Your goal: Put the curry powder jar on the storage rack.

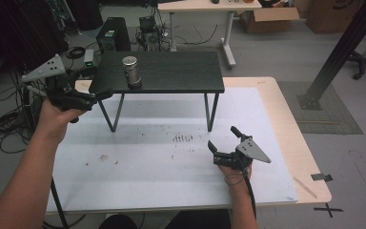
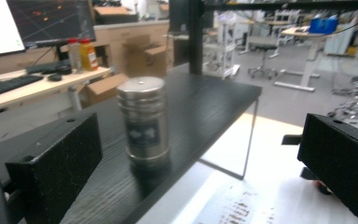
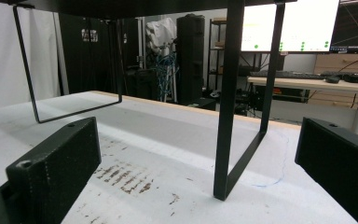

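Observation:
A silver metal can (image 1: 132,70) stands upright on the left part of a small black raised shelf (image 1: 181,71) that sits on the white-covered table (image 1: 138,167). My left gripper (image 1: 96,97) is at the shelf's left edge, open, aimed at the can from a short way off. In the left gripper view the can (image 2: 143,123) stands ahead between the wide-apart pads (image 2: 56,158), untouched. My right gripper (image 1: 223,138) rests low on the table, front right of the shelf, open and empty. The right gripper view has the shelf's thin black leg (image 3: 226,116) ahead of its spread jaws.
The shelf stands on thin black wire legs (image 1: 210,112) with open room beneath. Dark rust-like marks (image 1: 182,138) stain the white cover. A slanted black frame post (image 1: 338,52) rises at the right. Cables and black boxes (image 1: 113,33) lie on the floor behind.

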{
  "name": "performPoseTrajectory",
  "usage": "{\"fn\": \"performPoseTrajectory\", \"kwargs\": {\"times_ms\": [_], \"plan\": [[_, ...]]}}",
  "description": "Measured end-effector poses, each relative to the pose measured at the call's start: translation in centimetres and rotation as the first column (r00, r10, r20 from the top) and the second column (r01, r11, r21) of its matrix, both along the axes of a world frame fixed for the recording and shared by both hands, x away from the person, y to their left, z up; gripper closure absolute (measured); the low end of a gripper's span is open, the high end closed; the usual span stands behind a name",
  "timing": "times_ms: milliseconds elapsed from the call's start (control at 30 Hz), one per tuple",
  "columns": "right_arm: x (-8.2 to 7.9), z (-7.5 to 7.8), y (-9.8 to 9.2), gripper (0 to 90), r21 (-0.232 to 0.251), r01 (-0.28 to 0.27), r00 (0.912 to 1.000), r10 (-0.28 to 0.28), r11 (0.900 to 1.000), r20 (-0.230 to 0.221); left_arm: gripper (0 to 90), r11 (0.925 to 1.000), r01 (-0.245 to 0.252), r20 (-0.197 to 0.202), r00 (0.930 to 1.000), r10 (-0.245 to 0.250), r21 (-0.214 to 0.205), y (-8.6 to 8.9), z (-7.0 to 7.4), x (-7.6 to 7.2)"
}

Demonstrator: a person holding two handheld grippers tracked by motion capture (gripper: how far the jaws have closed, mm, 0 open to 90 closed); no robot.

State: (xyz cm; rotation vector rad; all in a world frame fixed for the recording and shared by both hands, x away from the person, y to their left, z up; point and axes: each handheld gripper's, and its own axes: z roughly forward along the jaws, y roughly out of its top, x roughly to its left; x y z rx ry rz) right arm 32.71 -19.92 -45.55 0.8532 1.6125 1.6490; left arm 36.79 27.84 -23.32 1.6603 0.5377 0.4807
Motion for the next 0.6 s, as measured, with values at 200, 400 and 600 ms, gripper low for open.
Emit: {"fn": "performPoseTrajectory", "kwargs": {"times_ms": [200,400,600], "plan": [[0.0,0.0,0.0,0.0,-0.001,0.0,1.0,0.0,1.0,0.0,0.2,0.9995,0.025,0.007,0.9997,-0.024,-0.022,0.1,-1.2,-0.6],[0.0,0.0,0.0,0.0,0.0,0.0,1.0,0.0,1.0,0.001,0.2,0.9974,0.048,0.008,0.9988,-0.048,-0.053,0.2,-3.2,-1.1],[0.0,0.0,0.0,0.0,0.0,0.0,1.0,0.0,1.0,0.002,0.2,0.9934,0.069,0.025,0.9974,-0.067,-0.091,0.2,-5.7,-1.8]]}}
